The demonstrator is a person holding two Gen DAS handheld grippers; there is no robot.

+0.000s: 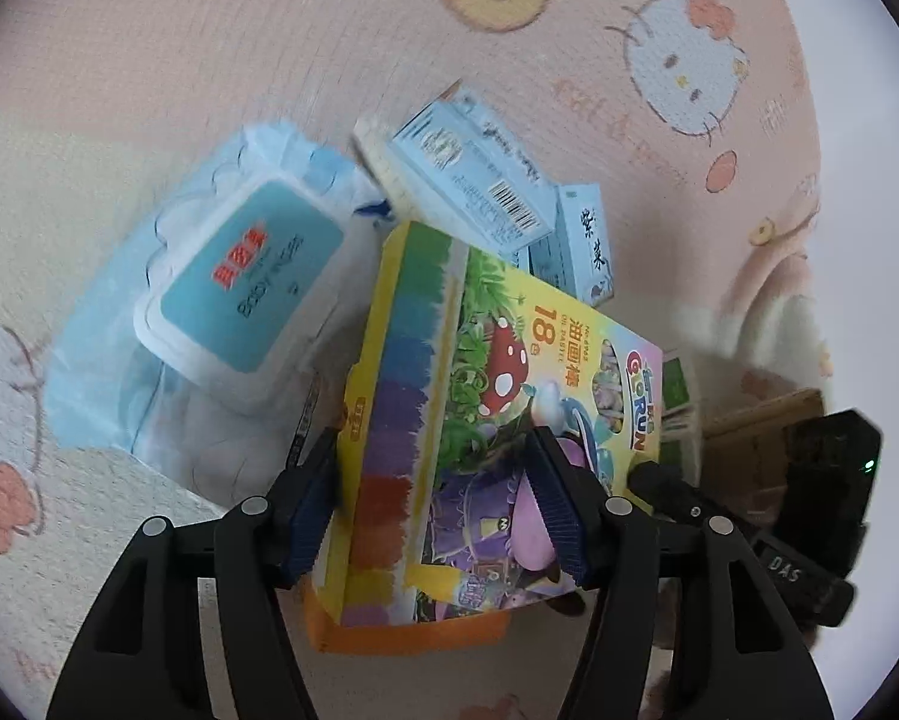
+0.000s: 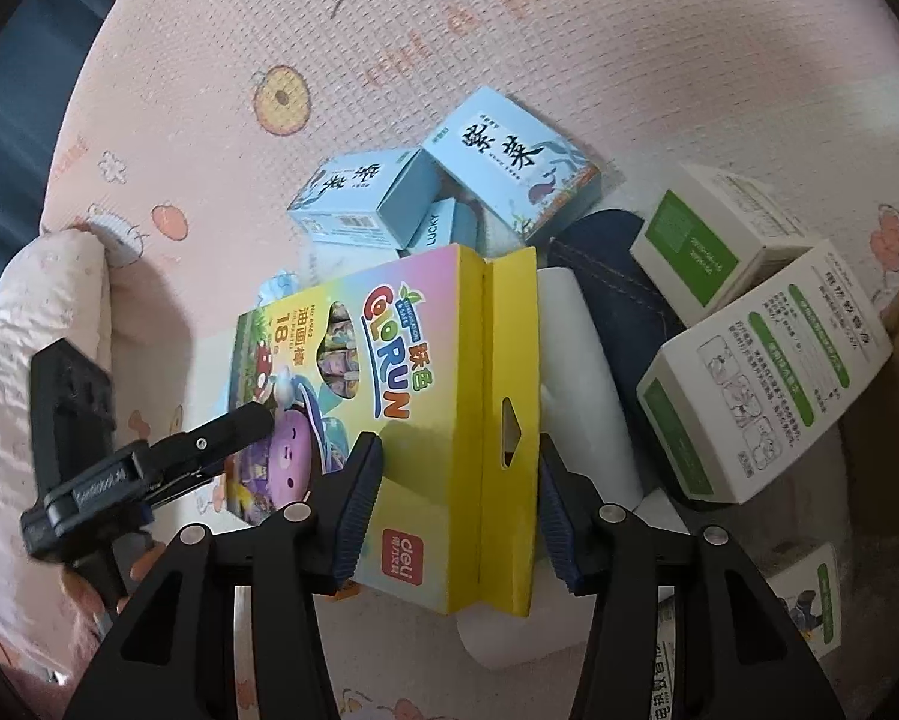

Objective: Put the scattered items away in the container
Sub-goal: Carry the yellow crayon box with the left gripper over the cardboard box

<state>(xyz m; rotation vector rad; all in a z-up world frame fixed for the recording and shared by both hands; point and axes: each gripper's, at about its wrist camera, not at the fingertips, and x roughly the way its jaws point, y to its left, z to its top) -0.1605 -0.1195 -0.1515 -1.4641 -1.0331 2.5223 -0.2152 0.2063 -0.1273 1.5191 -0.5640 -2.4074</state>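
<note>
Nearest to us, the right gripper is closed on the yellow hanger end of the oil pastel box, its pads pressing both sides. The left gripper straddles the other end of the same box, jaws spread wide, and we see no pad pressing on it. We judge the step to be a handover, the right hand taking the load. Just beyond lie the baby wipes pack and the blue cartons; to the right, the green-and-white cartons. A brown edge at lower right may be the container; we cannot tell. Next, the left should back away clear, then the right carries the box over
</note>
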